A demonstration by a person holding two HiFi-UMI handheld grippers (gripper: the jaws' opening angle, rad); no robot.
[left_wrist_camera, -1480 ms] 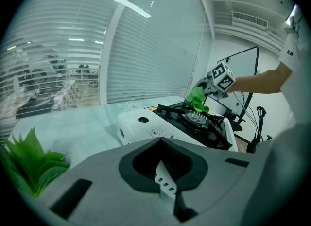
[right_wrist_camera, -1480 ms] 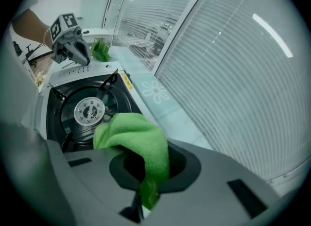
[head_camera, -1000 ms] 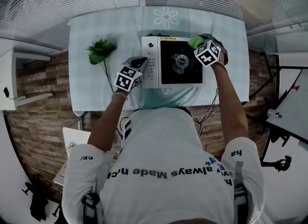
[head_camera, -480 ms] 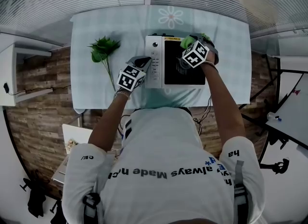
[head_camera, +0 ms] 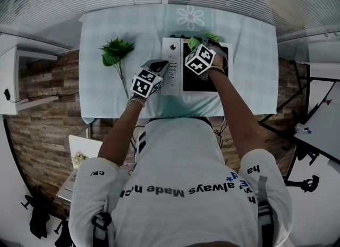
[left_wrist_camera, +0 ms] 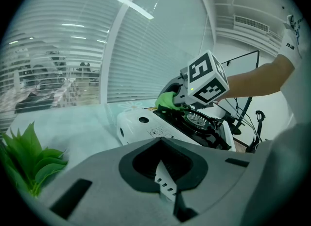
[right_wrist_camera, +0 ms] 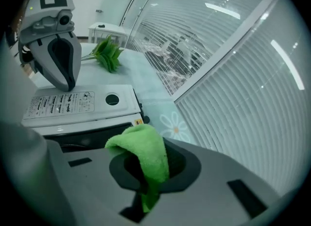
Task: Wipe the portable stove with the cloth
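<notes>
The portable stove (head_camera: 171, 78) has a white control panel and a black top, and stands mid-table. My right gripper (head_camera: 200, 44) is shut on a green cloth (head_camera: 192, 42) at the far left corner of the black top, beside the panel. In the right gripper view the cloth (right_wrist_camera: 146, 152) hangs folded out of the jaws of the right gripper (right_wrist_camera: 141, 200), above the stove (right_wrist_camera: 73, 106). My left gripper (head_camera: 161, 66) is shut, its tip at the panel's left edge. The left gripper view shows the left gripper (left_wrist_camera: 177, 203), the stove (left_wrist_camera: 146, 123), its burner (left_wrist_camera: 197, 119) and the cloth (left_wrist_camera: 166, 100).
A green artificial plant (head_camera: 114, 52) lies on the table (head_camera: 106, 97) left of the stove. The tablecloth is pale and checked, with a flower print (head_camera: 190, 17) behind the stove. Window blinds run along the table's far side. Cables hang at the table's right.
My right gripper has slid the cloth leftward along the stove's far edge, from the back right corner to beside the control panel. The left gripper has hardly moved.
</notes>
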